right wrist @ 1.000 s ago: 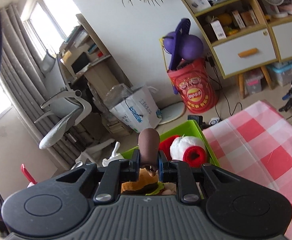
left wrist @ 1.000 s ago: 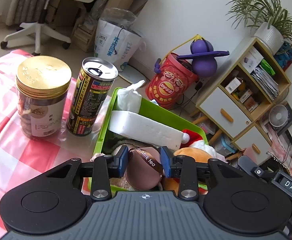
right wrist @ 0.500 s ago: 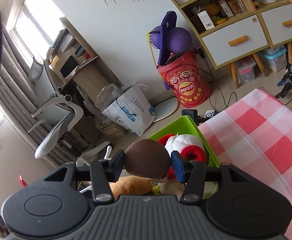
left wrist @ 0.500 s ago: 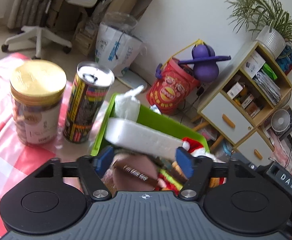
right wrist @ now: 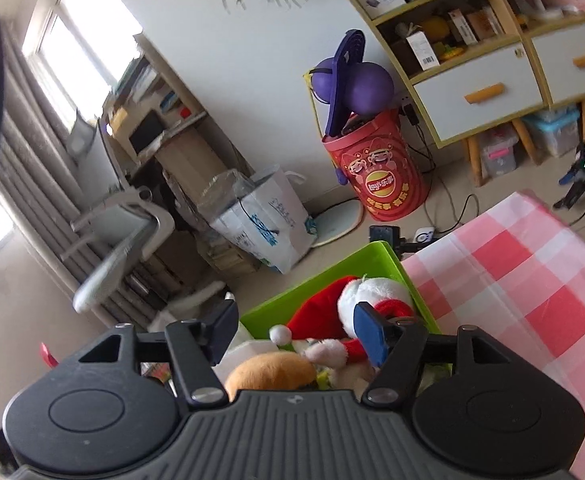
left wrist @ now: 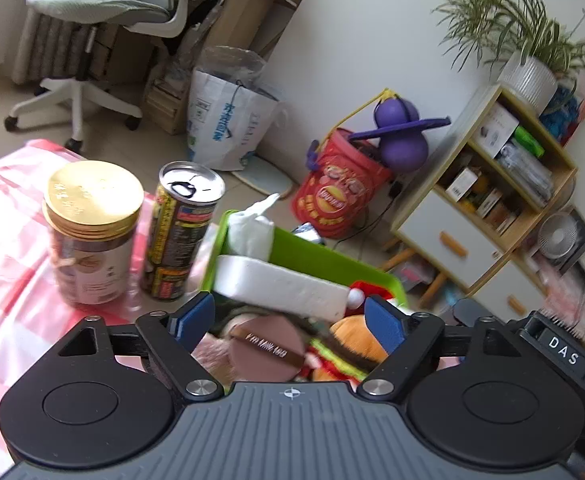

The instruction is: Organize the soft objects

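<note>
A green bin on the checked cloth holds soft things: a white foam block, a tissue wad, a burger plush and a Santa plush. A brown round milk-tea plush lies loose in the bin. My left gripper hovers just above it with jaws opening and pads clear of it. My right gripper hangs over the same bin, above the burger plush, its jaws opening with nothing between them.
A gold-lidded jar and a black drink can stand on the cloth left of the bin. The pink checked cloth stretches to the right of the bin. Beyond the table are a red bucket, a paper bag and shelves.
Both grippers have opened and let go of the brown milk-tea plush, which dropped into the bin. It has left the right wrist view. The left gripper rose slightly.
</note>
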Motion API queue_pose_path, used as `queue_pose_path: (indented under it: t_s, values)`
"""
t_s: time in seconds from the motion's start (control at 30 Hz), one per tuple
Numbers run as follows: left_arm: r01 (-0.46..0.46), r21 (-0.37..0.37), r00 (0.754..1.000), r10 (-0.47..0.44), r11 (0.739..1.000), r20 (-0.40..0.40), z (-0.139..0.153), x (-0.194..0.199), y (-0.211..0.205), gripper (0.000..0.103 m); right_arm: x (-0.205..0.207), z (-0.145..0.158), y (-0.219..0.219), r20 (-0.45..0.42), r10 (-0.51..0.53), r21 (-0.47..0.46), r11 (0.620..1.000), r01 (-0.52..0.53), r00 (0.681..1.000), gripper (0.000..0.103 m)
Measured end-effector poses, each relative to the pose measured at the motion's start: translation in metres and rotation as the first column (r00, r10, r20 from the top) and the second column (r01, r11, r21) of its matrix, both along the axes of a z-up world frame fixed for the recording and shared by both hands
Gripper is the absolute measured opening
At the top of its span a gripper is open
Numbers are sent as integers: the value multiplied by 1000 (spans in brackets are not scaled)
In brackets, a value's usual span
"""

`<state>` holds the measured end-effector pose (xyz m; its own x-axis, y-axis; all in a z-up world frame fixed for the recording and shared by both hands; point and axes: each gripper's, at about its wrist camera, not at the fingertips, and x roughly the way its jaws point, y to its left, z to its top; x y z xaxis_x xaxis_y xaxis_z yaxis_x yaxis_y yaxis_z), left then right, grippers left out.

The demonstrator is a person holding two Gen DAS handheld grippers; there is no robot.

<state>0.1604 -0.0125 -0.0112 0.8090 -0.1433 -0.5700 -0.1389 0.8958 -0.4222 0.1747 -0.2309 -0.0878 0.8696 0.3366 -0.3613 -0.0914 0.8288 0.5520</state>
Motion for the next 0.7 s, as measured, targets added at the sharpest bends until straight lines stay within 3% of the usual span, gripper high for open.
queue_pose_path:
  t_s: [0.37, 0.7]
  values:
    - [78, 105, 997, -76, 991, -17, 15, -45, -15, 87, -44, 19, 11, 8, -33, -161, 986, 34, 999, 41]
    - [76, 173, 997, -72, 982, -31, 26, -80, -18, 89, -96, 32, 12, 27, -60, -246, 967, 65, 998, 41]
